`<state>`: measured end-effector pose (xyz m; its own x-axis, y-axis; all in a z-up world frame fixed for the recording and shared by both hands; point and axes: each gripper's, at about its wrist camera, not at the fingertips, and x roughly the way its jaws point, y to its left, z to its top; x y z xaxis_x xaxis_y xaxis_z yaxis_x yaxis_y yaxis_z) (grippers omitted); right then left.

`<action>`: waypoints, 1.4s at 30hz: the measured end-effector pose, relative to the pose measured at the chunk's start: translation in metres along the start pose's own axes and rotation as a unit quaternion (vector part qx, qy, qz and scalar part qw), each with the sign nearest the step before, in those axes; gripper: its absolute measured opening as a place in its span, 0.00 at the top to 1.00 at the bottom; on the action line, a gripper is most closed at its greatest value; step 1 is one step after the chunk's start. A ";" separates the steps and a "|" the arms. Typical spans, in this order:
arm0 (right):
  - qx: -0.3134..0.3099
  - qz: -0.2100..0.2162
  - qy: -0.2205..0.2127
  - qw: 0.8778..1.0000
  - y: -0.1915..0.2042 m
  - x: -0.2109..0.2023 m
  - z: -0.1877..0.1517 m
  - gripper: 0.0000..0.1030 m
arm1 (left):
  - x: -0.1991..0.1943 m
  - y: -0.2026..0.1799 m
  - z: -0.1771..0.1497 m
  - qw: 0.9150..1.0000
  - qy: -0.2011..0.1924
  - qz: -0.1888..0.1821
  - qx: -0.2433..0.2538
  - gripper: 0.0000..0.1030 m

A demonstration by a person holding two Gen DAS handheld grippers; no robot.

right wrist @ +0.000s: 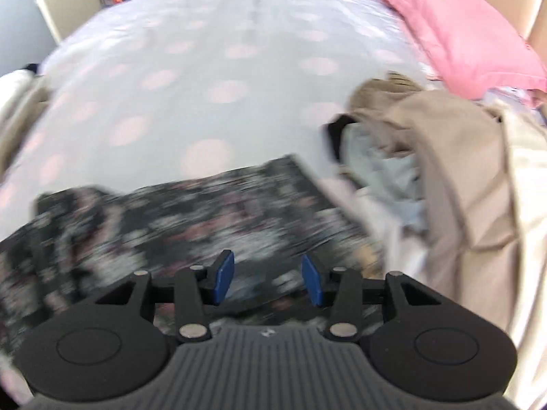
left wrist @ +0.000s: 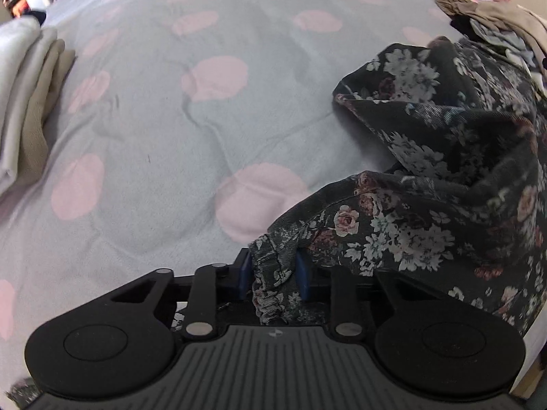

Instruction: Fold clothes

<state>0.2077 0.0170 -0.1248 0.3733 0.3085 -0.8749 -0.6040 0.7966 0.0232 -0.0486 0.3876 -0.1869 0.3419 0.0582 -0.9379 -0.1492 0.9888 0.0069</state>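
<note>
Left claw point(left wrist: 273, 275) pinches floral garment point(left wrist: 427, 177) | right claw point(right wrist: 268, 282) apparently empty, blurred

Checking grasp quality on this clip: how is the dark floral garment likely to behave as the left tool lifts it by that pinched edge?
Probably floppy: the floral garment already slumps in deep folds on the bedspread. It likely hangs and bunches below the left tool, which grips only a gathered edge. The right tool is open, so the far side would probably drag unsupported.

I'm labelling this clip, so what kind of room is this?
Most likely a bedroom: the clothes lie on a bed with a pink-dotted bedspread, a pink pillow sits at its head, and a door stands behind.
</note>
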 end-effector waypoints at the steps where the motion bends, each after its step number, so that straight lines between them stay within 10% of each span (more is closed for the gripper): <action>1: -0.005 -0.006 0.005 1.000 -0.011 0.005 0.007 0.52 | 0.001 0.001 0.001 1.000 0.004 -0.002 -0.005 0.78; 23: -0.032 0.023 0.071 0.997 -0.020 0.150 0.084 0.31 | 0.009 0.028 0.005 0.998 0.023 -0.039 -0.046 0.79; 30: -0.041 0.042 0.061 0.996 -0.006 0.136 0.073 0.85 | -0.003 0.030 0.002 0.998 0.018 -0.037 -0.047 0.84; 42: 0.019 -0.025 -0.059 0.998 -0.044 0.004 0.064 0.89 | -0.107 0.103 -0.015 0.981 -0.096 0.003 -0.171 0.85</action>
<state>0.2808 0.0161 -0.0990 0.4836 0.3260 -0.8123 -0.5561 0.8311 0.0024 -0.1140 0.4809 -0.0911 0.5031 0.1221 -0.8556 -0.4441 0.8858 -0.1347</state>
